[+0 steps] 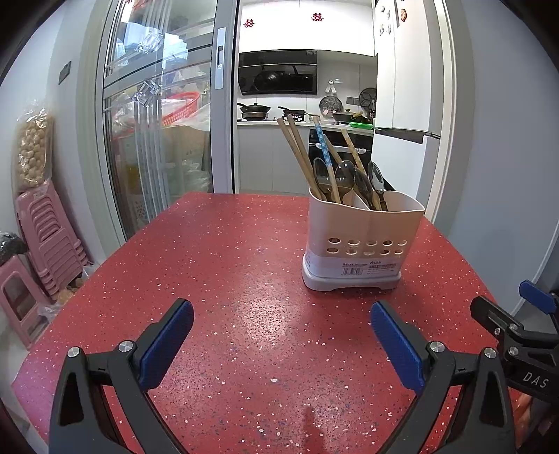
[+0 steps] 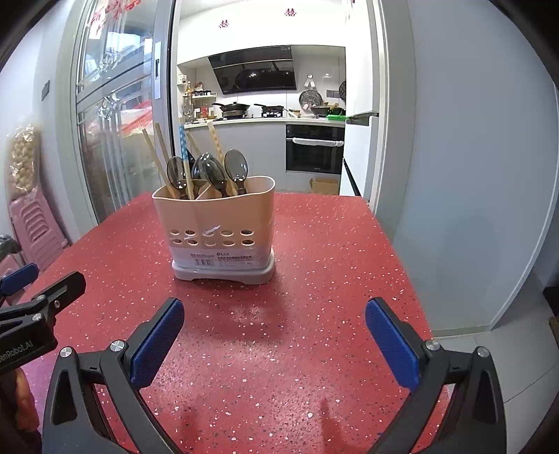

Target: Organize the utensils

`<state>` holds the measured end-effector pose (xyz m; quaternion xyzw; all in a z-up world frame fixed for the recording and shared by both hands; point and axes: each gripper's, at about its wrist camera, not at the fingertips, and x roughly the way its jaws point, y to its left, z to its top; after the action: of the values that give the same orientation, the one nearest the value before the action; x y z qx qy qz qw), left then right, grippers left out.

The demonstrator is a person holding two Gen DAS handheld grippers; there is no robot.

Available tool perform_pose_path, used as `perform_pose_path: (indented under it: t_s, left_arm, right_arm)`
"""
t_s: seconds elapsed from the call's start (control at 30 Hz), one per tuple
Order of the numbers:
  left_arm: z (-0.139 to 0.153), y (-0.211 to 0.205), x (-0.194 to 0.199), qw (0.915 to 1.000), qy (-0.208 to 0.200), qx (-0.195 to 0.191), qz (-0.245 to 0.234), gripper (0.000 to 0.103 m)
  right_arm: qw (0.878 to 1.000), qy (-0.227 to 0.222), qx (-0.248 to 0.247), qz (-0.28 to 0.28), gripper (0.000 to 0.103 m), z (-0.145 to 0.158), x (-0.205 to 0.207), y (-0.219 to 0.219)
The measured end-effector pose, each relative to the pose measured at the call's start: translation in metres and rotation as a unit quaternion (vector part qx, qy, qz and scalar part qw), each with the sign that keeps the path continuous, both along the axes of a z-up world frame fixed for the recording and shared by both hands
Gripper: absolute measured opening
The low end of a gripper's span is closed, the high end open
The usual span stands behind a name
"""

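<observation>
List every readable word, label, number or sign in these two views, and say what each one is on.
"DAS": on the right tool, seen from the left wrist.
"nRobot.AI", start cut off: on the left tool, seen from the right wrist.
Sticker on the caddy: barcode and print too small to read.
Two red paper signs on the kitchen cabinets: a decorative character, too small to read for sure.
</observation>
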<state>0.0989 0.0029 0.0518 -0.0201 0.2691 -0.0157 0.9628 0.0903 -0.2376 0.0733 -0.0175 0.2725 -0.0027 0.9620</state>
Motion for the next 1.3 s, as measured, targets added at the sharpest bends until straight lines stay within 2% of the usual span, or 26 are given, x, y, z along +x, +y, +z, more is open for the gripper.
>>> perform_pose_path:
  t_s: [0.47, 1.3]
  left_arm:
    - [-0.002, -0.003, 0.002, 1.0, 0.001, 0.003, 0.001, 0.103]
    - [0.0, -0.005, 0.001, 0.9999, -0.003, 0.006, -0.008, 0.103]
  right_arm:
    - [0.999, -0.015, -0.005, -0.034, 0.103, 0.003, -0.001, -0.01]
    - [0.999, -0.019, -0.002, -0.03, 0.103, 0.004, -0.002, -0.013]
